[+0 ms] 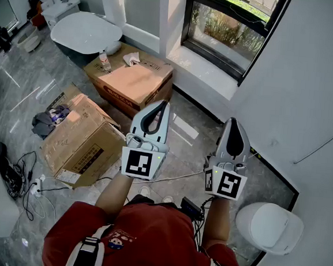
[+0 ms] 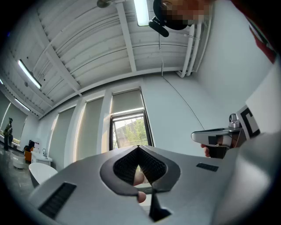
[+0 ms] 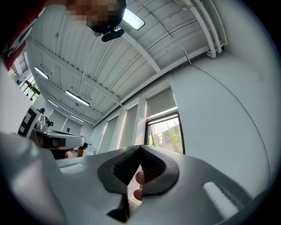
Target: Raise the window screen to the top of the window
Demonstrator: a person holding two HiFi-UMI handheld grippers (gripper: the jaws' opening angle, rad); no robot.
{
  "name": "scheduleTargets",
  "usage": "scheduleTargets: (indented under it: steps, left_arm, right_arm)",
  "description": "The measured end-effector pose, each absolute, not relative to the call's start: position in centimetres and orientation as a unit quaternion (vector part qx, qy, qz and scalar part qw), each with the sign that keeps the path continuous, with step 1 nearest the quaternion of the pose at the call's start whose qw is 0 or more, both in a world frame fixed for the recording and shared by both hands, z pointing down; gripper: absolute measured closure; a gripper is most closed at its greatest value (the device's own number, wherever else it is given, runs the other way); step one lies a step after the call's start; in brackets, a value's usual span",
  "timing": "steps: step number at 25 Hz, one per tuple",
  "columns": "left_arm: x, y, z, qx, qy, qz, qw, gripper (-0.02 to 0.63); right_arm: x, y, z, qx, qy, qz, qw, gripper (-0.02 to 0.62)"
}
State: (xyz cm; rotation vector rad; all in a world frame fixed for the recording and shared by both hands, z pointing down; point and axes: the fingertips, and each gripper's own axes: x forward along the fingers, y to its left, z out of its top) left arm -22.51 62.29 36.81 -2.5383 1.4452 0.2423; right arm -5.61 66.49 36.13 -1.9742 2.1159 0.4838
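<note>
- Person in a red shirt (image 1: 146, 238) stands back from the wall with both forearms stretched forward. I judge this a carrying posture, with the task not yet started.
- Left gripper (image 1: 160, 106), a pale grey shell with a marker cube at the rear: jaws clenched tip to tip, nothing between them. It tilts slightly upward, probably because the target sits high.
- Right gripper (image 1: 234, 121), same build: jaws also closed and empty, aimed a little higher. The fingertips (image 3: 139, 178) seen through the pad opening are the person's own hand on the trigger, not a held thing.
- The grey stone-tile floor (image 1: 190, 131) between the person and the wall is bare, which leaves a walking path. A round white lidded bin (image 1: 268, 225) stands to the right. Two brown cardboard boxes (image 1: 133, 80) and loose black cables (image 1: 23, 181) lie to the left, off that path.
- White deep sill (image 1: 204, 69) below the dark-framed window (image 1: 234, 25), well apart from both grippers.
- Pale roller window screen (image 2: 127, 99): it covers only the upper part of that window, its bright bottom rail hanging above clear glass. The remaining travel looks short, but the grippers must close in before either can grasp the rail.
</note>
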Motion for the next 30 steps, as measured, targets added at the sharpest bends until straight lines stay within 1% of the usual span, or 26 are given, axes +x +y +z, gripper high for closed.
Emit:
scheduleTargets:
  steps: [5,13,18,25,30]
  left_arm:
    - [-21.1,62.9,37.1,-0.863,0.487,0.082,0.103,0.601]
    - [-18.6,64.3,38.7,-0.861,0.496,0.069,0.092,0.601]
    - [-18.2,64.3,39.5,-0.86,0.5,0.062,0.085,0.601]
    - [-18.5,62.0,40.2,-0.856,0.503,0.077,0.09,0.601]
    - [-18.3,58.5,41.0,-0.86,0.499,0.075,0.075,0.601]
  right_arm:
    - [-4.6,67.2,36.5,-0.671,0.716,0.168,0.099,0.586]
    - [-1.8,68.4,38.0,-0.672,0.717,0.148,0.111,0.586]
    - [-1.6,68.4,38.5,-0.667,0.722,0.151,0.109,0.586]
    - [-1.9,66.2,39.5,-0.66,0.729,0.149,0.104,0.586]
    - [-2.0,62.7,39.8,-0.659,0.729,0.156,0.101,0.586]
